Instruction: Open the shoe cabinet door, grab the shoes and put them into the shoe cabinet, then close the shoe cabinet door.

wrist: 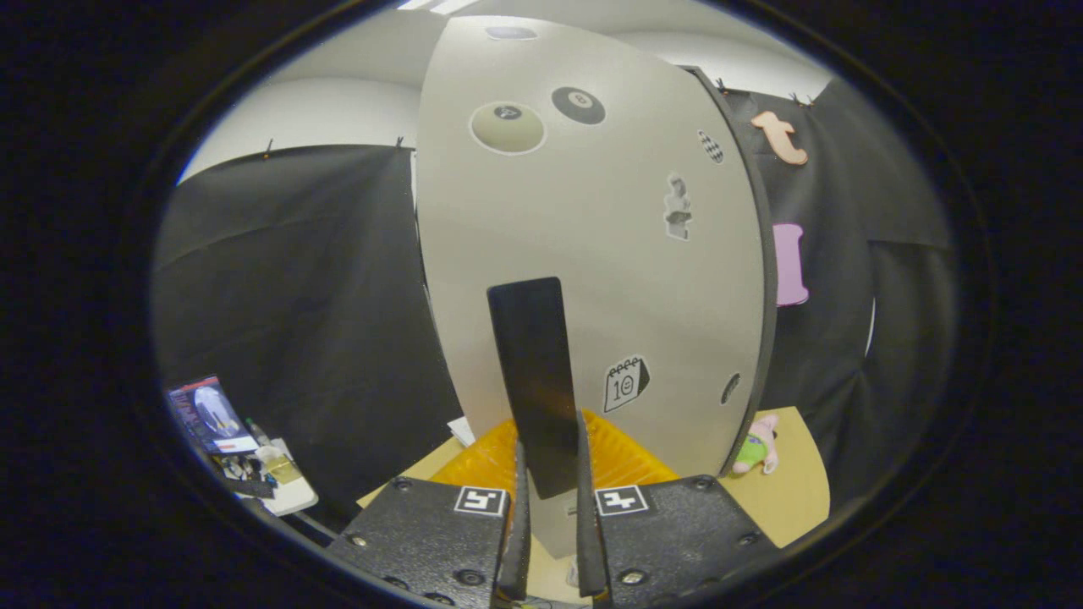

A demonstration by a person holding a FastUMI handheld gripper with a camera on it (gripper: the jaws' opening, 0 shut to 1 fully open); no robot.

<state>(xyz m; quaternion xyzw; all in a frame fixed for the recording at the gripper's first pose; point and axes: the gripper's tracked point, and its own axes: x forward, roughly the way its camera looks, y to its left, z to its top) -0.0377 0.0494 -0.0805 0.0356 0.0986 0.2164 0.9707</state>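
Big pale-grey shoe cabinet door w/ a smooth flat front stands upright just ahead of the hand-held gripper, dark edge strip running down its right side. Several stickers on it: round pale ball sticker and round dark ball sticker near the top, small grey figure sticker mid-right, calendar-style sticker lower down, plus a couple of small dark ovals too small to make out.

Light wooden desk sits beneath the door, showing to the right and a bit to the left of the fingers.

Translucent orange ribbed plastic piece lies at the foot of the door, directly behind the handle; can't tell what it is.

Long flat black door handle sticks out of the door front, tilted slightly, lower end reaching down between the fingers.

Hand-held gripper: fingers nearly closed, one on each side of the handle's lower end, both seem to press it, so it grips the handle.

Small pink-and-green plush toy lies on the desk, right of the door's bottom corner.

Shoes: can't tell where.
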